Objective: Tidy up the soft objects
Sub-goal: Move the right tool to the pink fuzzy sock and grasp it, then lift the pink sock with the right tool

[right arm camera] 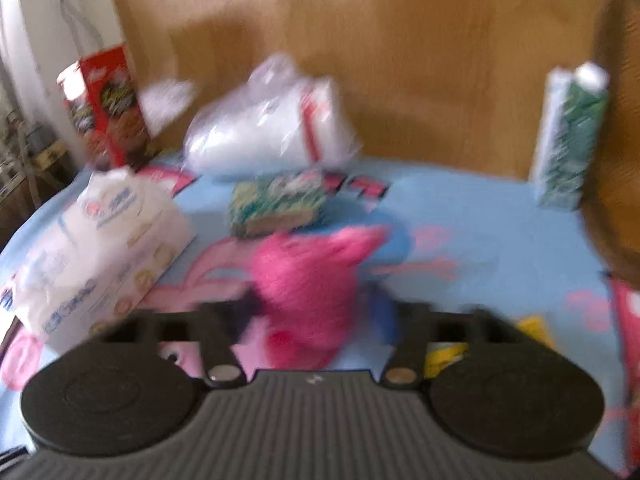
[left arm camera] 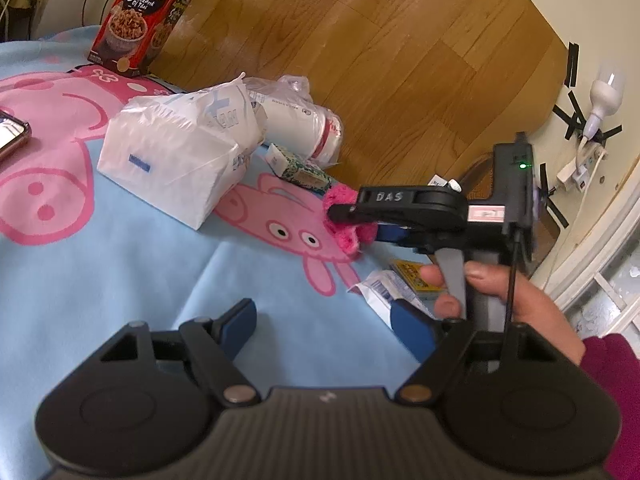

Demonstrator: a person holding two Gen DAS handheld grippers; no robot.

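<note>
From the left wrist, a light blue blanket point(left arm camera: 100, 280) printed with pink cartoon pigs covers the surface, and wooden flooring point(left arm camera: 400, 60) lies beyond its far edge. A red food box point(left arm camera: 148, 16) stands at the far edge; nearer sit a white tissue pack point(left arm camera: 172, 156), a bagged white roll point(left arm camera: 304, 120) and a small green box point(left arm camera: 300, 168). A phone point(left arm camera: 12, 136) lies at the left edge. The left tool point(left arm camera: 328, 320) stands half open with nothing between its blue pads. The right tool point(left arm camera: 352, 220), held by a hand point(left arm camera: 500, 292) in a magenta sleeve, grips a pink fuzzy item point(left arm camera: 344, 232) near the right edge. A power strip point(left arm camera: 580, 168) lies by the wall.

From the right wrist, blurred, the pink fuzzy item point(right arm camera: 308, 288) sits clamped in the right tool point(right arm camera: 316, 312) above the blanket point(right arm camera: 480, 240). A green-and-white carton point(right arm camera: 568, 144) stands at the far right edge; the tissue pack point(right arm camera: 100, 256) lies left.
</note>
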